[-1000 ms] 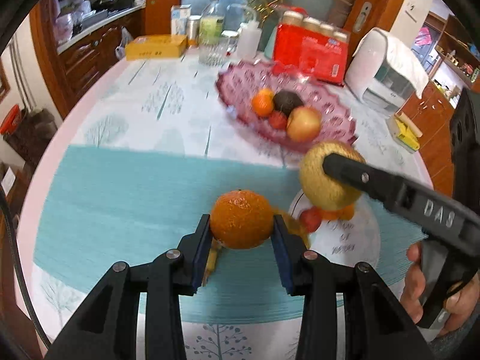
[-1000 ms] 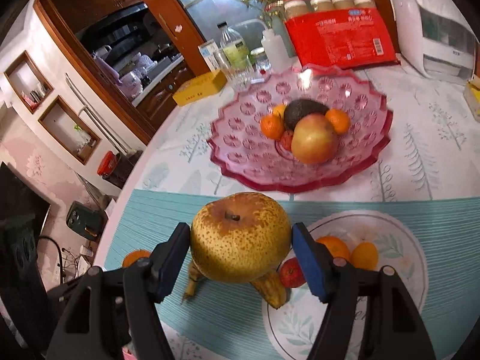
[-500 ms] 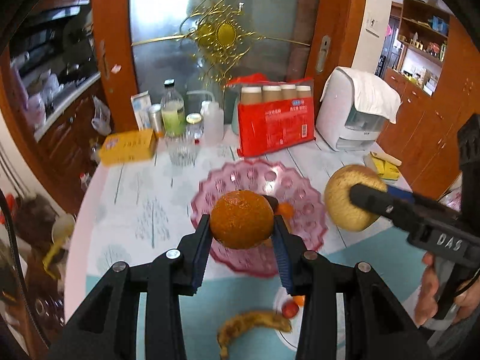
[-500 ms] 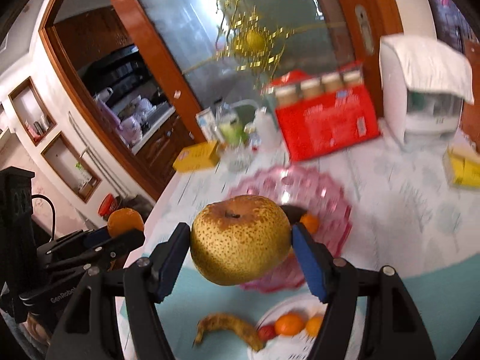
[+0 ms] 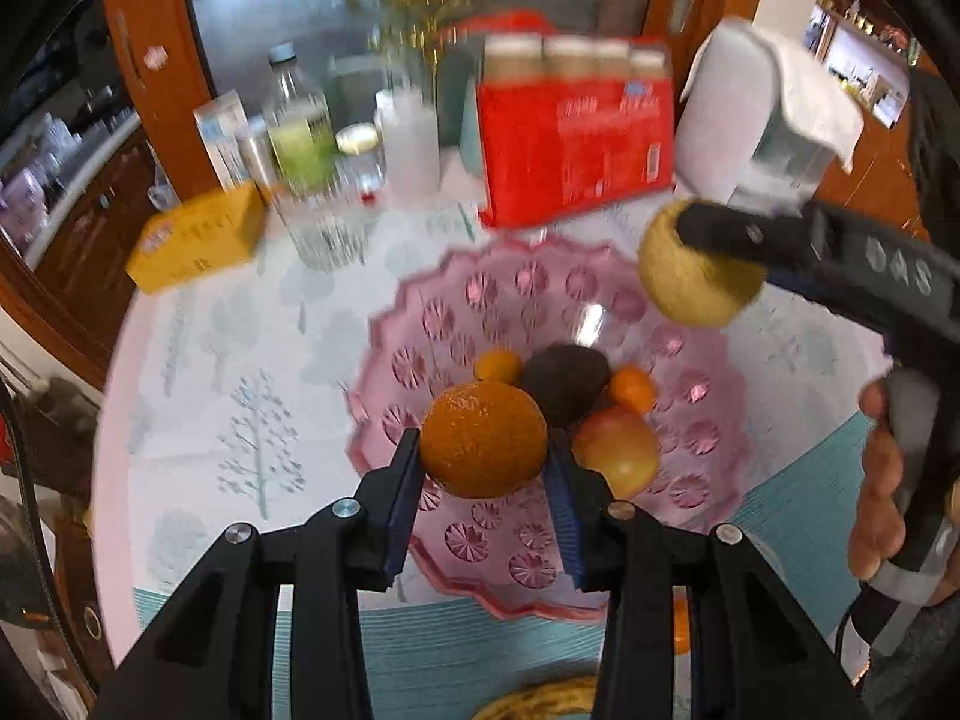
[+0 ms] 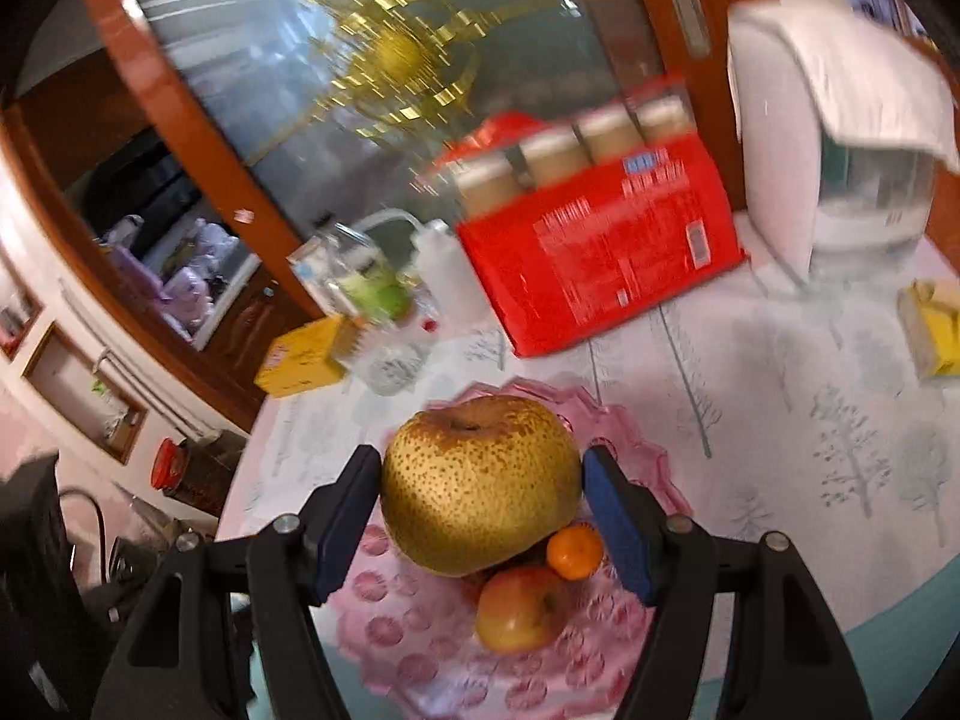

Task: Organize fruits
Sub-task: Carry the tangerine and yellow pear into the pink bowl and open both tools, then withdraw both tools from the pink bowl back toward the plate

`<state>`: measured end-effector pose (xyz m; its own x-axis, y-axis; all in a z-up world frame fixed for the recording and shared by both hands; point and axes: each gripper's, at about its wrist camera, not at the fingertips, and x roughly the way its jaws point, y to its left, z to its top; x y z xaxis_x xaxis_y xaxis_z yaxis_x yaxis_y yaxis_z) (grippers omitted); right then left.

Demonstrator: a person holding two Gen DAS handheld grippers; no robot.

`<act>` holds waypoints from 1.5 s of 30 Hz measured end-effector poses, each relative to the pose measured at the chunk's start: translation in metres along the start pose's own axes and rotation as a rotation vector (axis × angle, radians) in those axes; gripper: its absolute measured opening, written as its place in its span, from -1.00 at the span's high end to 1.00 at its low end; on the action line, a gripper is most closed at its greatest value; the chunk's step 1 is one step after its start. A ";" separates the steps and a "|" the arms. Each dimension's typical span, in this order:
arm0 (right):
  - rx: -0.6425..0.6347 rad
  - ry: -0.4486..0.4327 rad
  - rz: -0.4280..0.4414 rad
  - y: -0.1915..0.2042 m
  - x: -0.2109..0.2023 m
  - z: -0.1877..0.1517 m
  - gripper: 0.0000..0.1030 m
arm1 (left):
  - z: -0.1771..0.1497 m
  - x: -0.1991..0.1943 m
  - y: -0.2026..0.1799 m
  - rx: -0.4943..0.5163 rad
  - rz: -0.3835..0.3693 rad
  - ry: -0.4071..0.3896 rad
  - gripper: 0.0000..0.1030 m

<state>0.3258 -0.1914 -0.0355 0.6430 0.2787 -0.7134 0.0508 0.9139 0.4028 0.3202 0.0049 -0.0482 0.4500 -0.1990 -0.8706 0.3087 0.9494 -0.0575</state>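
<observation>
My left gripper (image 5: 483, 468) is shut on an orange (image 5: 483, 447), held above the near part of the pink glass fruit bowl (image 5: 528, 294). In the bowl lie a dark avocado (image 5: 567, 381), an apple (image 5: 618, 450) and two small oranges (image 5: 631, 387). My right gripper (image 6: 480, 501) is shut on a speckled yellow pear (image 6: 480, 480), hanging over the same bowl (image 6: 624, 438); the left wrist view shows that pear (image 5: 690, 282) above the bowl's far right rim. An apple (image 6: 519, 606) and a small orange (image 6: 574, 551) show below it.
Behind the bowl stand a red carton of jars (image 5: 570, 144), bottles and a glass (image 5: 324, 234), a yellow box (image 5: 198, 240) and a white appliance (image 5: 774, 120). A banana (image 5: 540, 705) lies on the teal mat (image 5: 450, 654) at the near edge. A hand (image 5: 882, 480) holds the right gripper.
Both grippers have travelled forward from the teal mat and plate to above the pink bowl, each still carrying its fruit. The banana and plate have slid out under the frame.
</observation>
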 end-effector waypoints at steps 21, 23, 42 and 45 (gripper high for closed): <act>-0.020 0.106 -0.124 -0.005 0.104 -0.001 -0.38 | -0.011 0.096 0.013 -0.031 -0.049 0.131 0.21; -0.029 0.115 -0.110 -0.004 0.105 -0.003 -0.40 | -0.012 0.095 0.016 -0.041 -0.056 0.123 0.04; -0.058 0.045 -0.124 0.003 0.033 -0.031 -0.40 | -0.018 0.032 0.019 -0.056 0.009 0.016 -0.49; -0.058 0.036 -0.124 0.003 0.017 -0.040 -0.40 | -0.023 0.020 0.019 -0.063 0.011 0.005 -0.49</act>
<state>0.3064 -0.1722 -0.0695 0.6069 0.1715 -0.7760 0.0838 0.9572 0.2771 0.3159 0.0246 -0.0776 0.4486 -0.1878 -0.8738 0.2505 0.9649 -0.0787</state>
